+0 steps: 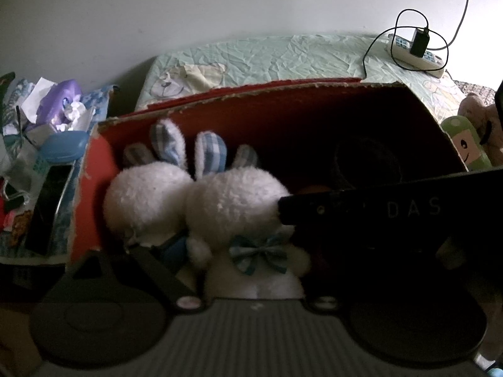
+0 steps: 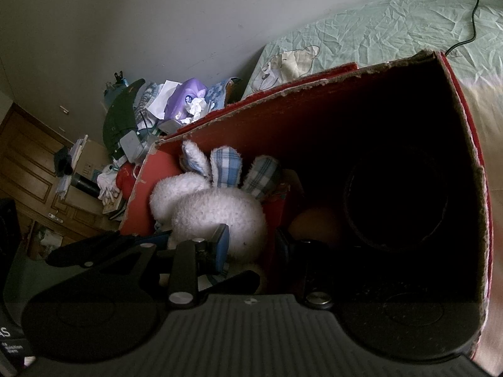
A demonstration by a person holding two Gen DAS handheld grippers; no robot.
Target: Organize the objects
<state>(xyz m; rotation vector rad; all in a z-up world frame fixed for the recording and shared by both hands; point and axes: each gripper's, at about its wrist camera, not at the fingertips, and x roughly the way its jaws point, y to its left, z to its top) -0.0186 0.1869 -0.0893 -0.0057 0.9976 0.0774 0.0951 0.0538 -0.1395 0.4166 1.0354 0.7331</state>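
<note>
Two white plush bunnies [image 1: 195, 201] sit side by side inside the red box [image 1: 94, 188], at its left end, heads up, backs to the cameras. Ears lined with blue plaid; the right one has a plaid bow [image 1: 257, 253] at the neck.

Left wrist view only: left gripper [image 1: 220, 251] straddles the bunnies, left finger [image 1: 157, 267] low beside the left bunny, right finger [image 1: 361, 210] pressed against the right bunny's head. Whether it's clamped on them, I can't tell. Also here only: power strip [image 1: 418, 51] with black adapter on the green sheet [image 1: 283, 56], green plush [image 1: 465, 144] outside the box's right wall.

Right wrist view only: right gripper [image 2: 251, 248] over the box, blue-padded left finger [image 2: 220, 245] touching the nearer bunny [image 2: 220, 216], right finger lost in dark; jaw state unclear. A dark round container [image 2: 396, 201] and an orange ball [image 2: 317, 223] sit deeper in the box. Wood cabinet [image 2: 31, 163] far left.

Both views: cluttered nightstand with purple tissue pack [image 2: 185, 97] left of the box.
</note>
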